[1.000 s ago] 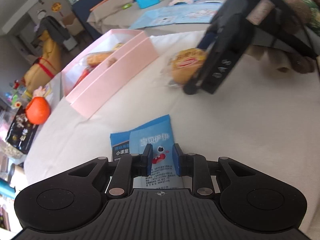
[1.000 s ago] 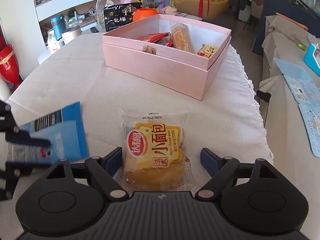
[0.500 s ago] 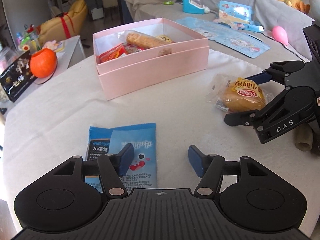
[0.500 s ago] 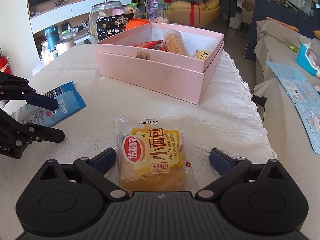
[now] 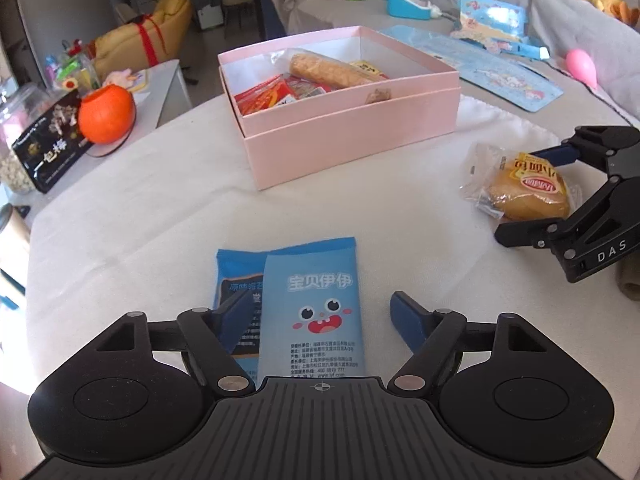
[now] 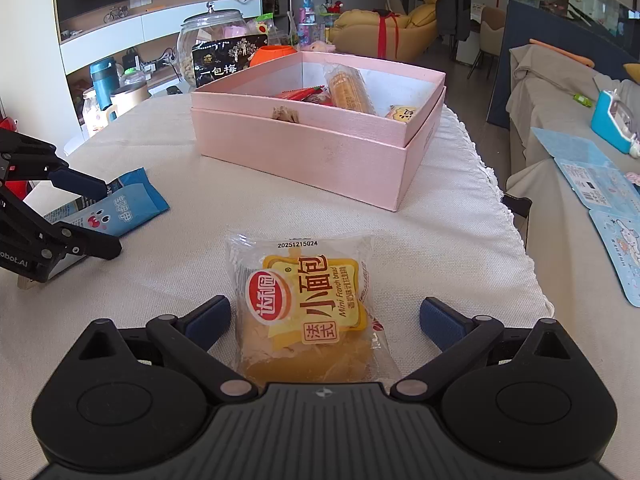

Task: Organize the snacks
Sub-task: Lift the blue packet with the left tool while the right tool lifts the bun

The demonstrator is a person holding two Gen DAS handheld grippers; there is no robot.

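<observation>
As seen from the left wrist view, the pink box (image 5: pixel 352 136) stands open on the white tablecloth (image 5: pixel 160 216), seated in its own lid. Inside: one long wrapped biscuit roll (image 5: pixel 328 71), red packets (image 5: pixel 272 94) at the left end, one yellow-labelled packet (image 5: pixel 366 68) at the back, one small brown piece (image 5: pixel 378 95) against the near wall. Left gripper (image 5: pixel 322 316): jaws have just been opening and stand released, pads clear of the two blue snack packets (image 5: pixel 316 304), which lie flat and overlapping between them, light one on top. This view alone shows both blue packets as separate, plus an orange pumpkin-shaped pot (image 5: pixel 106 114) beyond the table edge, left.

Right wrist view: right gripper (image 6: pixel 324 320) also released, jaws wide after opening; one wrapped mini bread (image 6: pixel 308 304) lies flat on the cloth between the fingers, untouched by either pad. Same box (image 6: pixel 304 156) seen from its other side, same contents. This view alone shows one glass jar (image 6: pixel 214 40) and one black packet (image 6: pixel 226 60) behind the box.

Count: grippers two, box one, blue packets two, bread one.
</observation>
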